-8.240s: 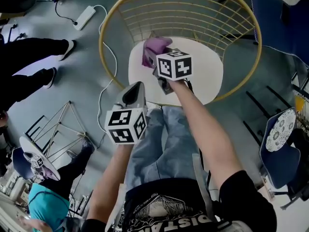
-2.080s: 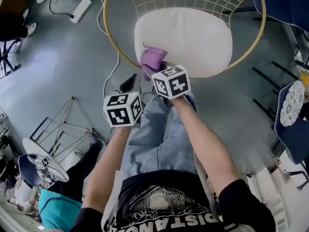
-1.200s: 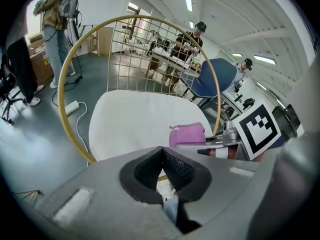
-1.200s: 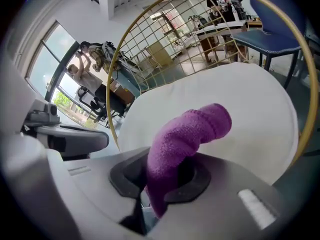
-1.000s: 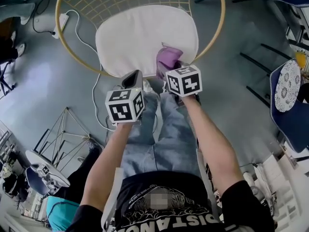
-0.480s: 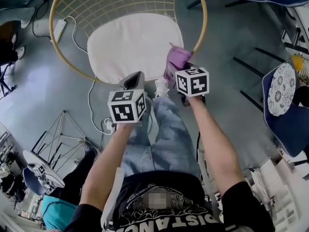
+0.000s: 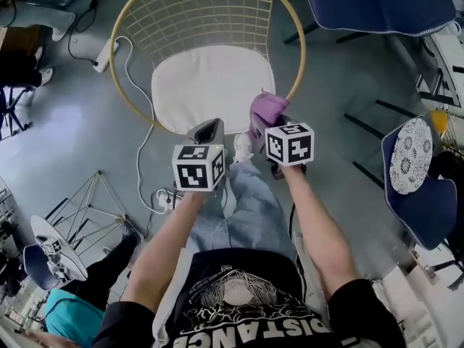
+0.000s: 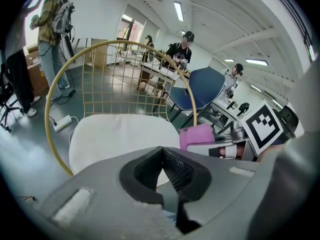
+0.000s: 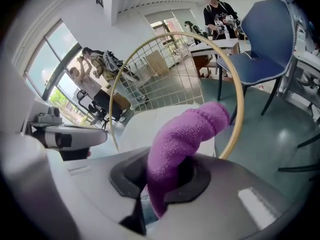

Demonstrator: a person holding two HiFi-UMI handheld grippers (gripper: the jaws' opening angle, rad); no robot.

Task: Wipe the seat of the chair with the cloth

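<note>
Purple cloth (image 7: 267,110): a knitted, fuzzy rag pinched at one end in the right gripper (image 7: 259,130); its free end rises out of the jaws and curls over to the right in the right gripper view (image 9: 192,126).
Right gripper state (image 9: 161,178): jaws clamped onto the cloth's lower end, the dark pads pressing it from both sides.
Cloth against the seat: in the head view it lies over the front right corner of the white padded seat cushion (image 7: 210,85), close to the gold rim; I cannot tell whether it touches the cushion.
Left gripper (image 7: 206,131): held just beside the right one, at the cushion's front edge; in its own view the ribbed pads meet with nothing between them (image 8: 164,168).
Gold wire round chair (image 7: 217,17): hoop frame with a grid back; the cushion fills its lower half (image 8: 120,136).
Person: both forearms reach forward over blue jeans (image 7: 246,209).
Surroundings: a blue upholstered chair (image 7: 377,2) stands behind to the right, and a white power strip (image 7: 109,46) lies on the grey floor to the left of the hoop.
</note>
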